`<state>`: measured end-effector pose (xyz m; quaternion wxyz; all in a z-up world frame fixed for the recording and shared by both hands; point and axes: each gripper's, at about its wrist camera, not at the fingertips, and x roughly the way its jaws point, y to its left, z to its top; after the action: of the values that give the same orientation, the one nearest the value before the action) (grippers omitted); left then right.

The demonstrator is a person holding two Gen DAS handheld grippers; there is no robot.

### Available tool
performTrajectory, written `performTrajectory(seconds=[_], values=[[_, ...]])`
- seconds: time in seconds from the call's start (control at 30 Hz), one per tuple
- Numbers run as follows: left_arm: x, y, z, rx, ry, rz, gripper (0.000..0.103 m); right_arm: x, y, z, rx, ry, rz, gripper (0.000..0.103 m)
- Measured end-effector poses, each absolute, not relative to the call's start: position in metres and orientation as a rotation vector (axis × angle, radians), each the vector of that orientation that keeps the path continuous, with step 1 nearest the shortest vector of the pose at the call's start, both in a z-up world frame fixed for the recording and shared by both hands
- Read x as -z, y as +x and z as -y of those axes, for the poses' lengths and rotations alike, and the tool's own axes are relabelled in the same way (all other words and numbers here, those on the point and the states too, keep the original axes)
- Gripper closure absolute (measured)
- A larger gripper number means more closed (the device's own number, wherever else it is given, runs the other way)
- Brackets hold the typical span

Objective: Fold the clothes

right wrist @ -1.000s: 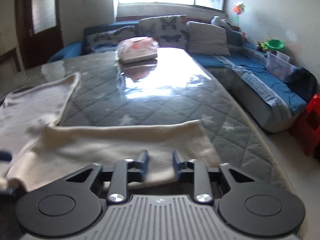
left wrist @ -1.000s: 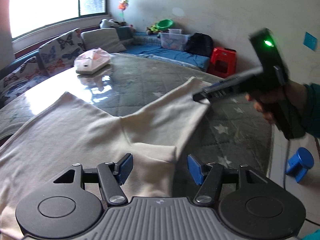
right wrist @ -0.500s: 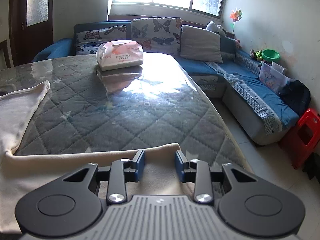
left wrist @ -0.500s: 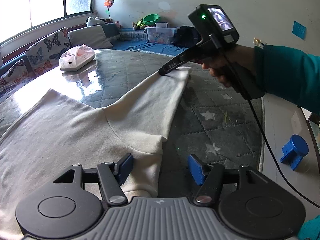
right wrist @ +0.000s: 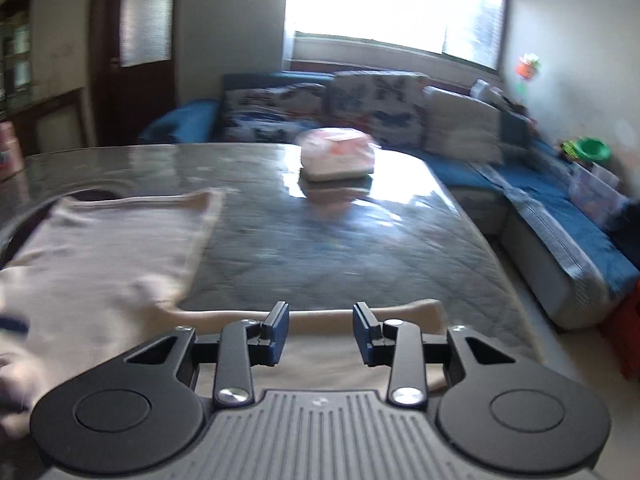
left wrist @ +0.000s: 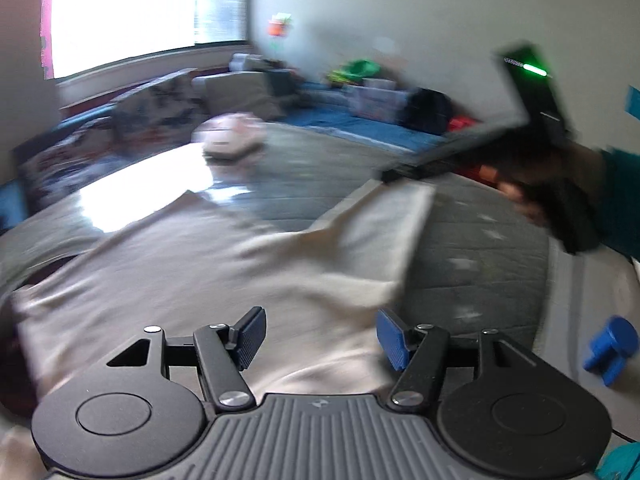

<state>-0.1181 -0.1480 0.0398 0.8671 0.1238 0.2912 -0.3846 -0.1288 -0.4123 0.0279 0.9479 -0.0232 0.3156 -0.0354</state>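
A cream long-sleeved top point(left wrist: 192, 264) lies spread on the grey quilted table point(left wrist: 480, 264). It also shows in the right wrist view point(right wrist: 104, 256). My left gripper point(left wrist: 320, 334) is open and empty, just above the top's body near the armpit. My right gripper point(right wrist: 320, 330) is open, hovering over the end of the near sleeve point(right wrist: 400, 312). In the left wrist view the right gripper point(left wrist: 390, 176) points at the sleeve's cuff point(left wrist: 412, 208). Both views are blurred by motion.
A pink tissue pack point(right wrist: 338, 154) sits on the far part of the table. A sofa with butterfly cushions point(right wrist: 372, 108) runs behind and to the right. A blue stool point(left wrist: 610, 348) stands on the floor past the table's edge.
Both grippers have swung and the views have blurred. The right gripper's jaws have opened wider and it has lifted a little above the sleeve end.
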Motion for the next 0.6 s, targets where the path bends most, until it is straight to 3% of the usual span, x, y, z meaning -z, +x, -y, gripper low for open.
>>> performTrajectory(seconds=[0.2,0.6], values=[[-0.039,-0.101,0.066,0.513,0.196,-0.658,0.056,-0.038,-0.138,0.348,-0.122,-0.077,-0.623,0.062],[-0.013,-0.103,0.013,0.391,0.123,-0.708,0.073,-0.028,-0.14,0.243,-0.447,-0.2,-0.677,0.062]])
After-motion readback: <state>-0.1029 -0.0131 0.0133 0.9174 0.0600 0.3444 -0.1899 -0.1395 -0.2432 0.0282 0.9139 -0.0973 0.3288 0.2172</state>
